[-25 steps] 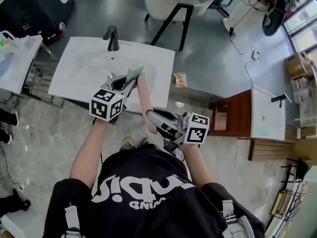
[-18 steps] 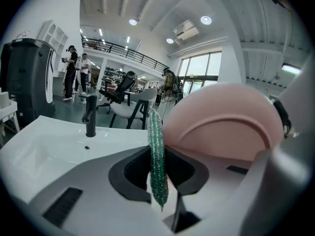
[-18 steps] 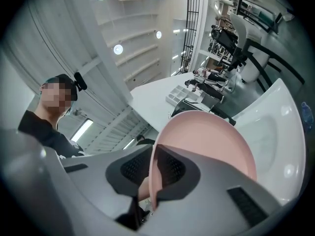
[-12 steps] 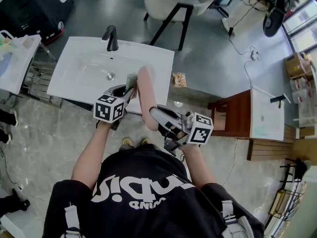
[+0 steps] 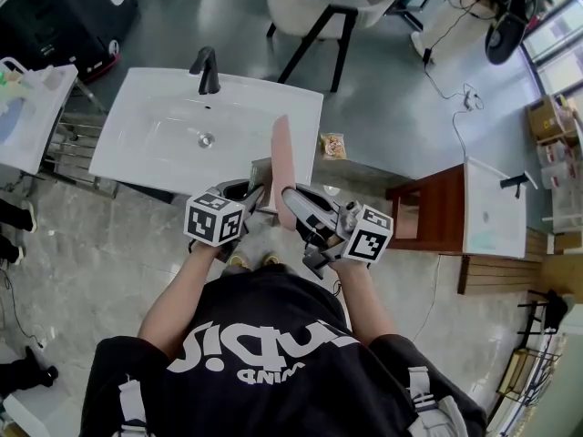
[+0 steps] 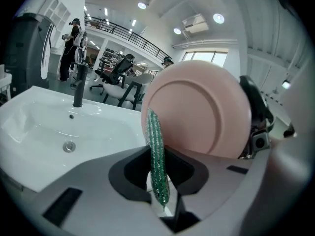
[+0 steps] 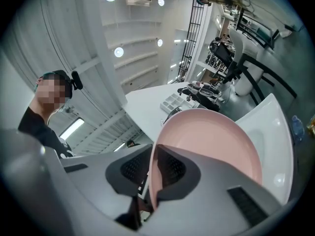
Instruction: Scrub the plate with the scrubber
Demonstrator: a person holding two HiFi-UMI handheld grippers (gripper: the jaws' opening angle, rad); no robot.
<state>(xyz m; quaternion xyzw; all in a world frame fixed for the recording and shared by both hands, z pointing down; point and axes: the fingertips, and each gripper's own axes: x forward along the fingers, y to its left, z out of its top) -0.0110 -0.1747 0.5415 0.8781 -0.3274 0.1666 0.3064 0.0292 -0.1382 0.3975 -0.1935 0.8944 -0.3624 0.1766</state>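
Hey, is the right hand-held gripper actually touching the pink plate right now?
Touching. The right gripper view shows the right hand-held gripper with both jaws clamped on the rim of the plate, which stands on edge between them.

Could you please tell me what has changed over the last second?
The left gripper, shut on the scrubber, drew back from over the sink toward the person, along the plate. The plate swung slightly right. The right gripper stays shut on the plate; the sink is unchanged.
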